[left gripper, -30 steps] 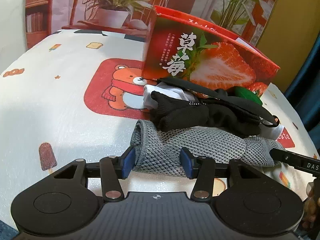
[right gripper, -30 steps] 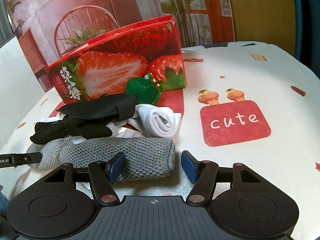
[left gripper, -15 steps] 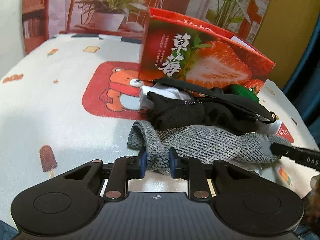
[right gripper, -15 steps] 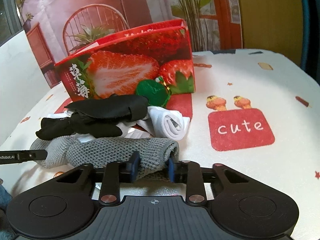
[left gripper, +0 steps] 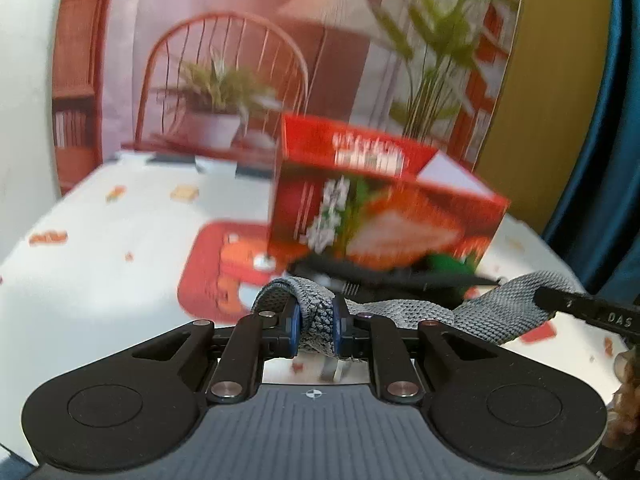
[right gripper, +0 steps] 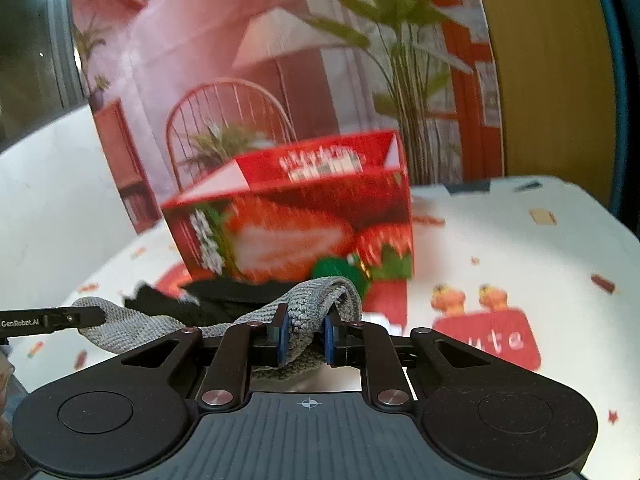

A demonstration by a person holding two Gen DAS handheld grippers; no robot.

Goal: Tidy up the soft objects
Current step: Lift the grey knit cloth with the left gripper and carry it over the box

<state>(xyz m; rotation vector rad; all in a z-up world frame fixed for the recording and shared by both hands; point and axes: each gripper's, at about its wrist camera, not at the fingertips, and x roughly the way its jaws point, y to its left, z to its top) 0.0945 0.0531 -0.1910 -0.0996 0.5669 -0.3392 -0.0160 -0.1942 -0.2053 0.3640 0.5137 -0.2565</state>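
Lifted up off the table [left gripper: 100, 260] since a second ago, with both ends of the grey cloth [left gripper: 500, 312] raised and the middle sagging between. Was lying flat by the pile before, with both grippers wide open around it. Pinched tight at one end in the left gripper [left gripper: 314, 320], blue pads pressing on both sides. Pinched at the other end in the right gripper [right gripper: 304, 330], jaws closing on the folded knit between them. Hangs in front of the red strawberry box [right gripper: 288, 224], just over the black clothes [right gripper: 224, 300] and near the green thing [left gripper: 448, 262].
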